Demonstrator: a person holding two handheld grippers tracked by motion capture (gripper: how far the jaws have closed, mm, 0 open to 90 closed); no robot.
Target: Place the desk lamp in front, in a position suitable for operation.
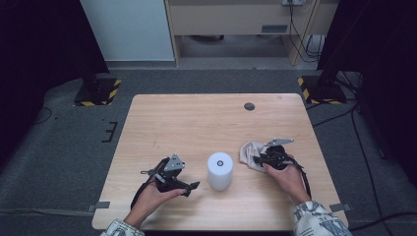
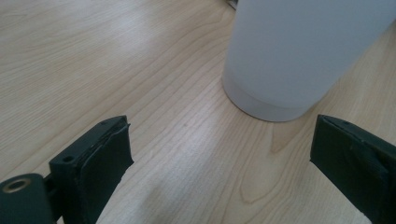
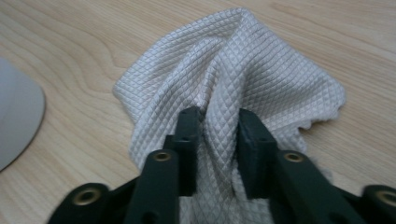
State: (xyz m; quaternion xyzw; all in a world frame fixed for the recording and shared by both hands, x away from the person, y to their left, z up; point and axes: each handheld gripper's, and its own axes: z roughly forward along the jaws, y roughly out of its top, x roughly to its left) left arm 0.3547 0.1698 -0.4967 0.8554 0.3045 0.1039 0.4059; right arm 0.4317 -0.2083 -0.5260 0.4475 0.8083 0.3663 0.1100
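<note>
here, right hand-held gripper (image 3: 215, 154) pinched shut on a raised fold of the soft, light cloth (image 3: 243, 79), right of centre on the surface (image 1: 196, 118); likely limp, best held by that ridge. left hand-held gripper (image 2: 219, 163) wide open near the white cylinder (image 2: 299, 51).

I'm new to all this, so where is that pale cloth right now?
In the high view the cloth lies on the table's right side, just right of the white cylinder, pinched in the right gripper.
</note>
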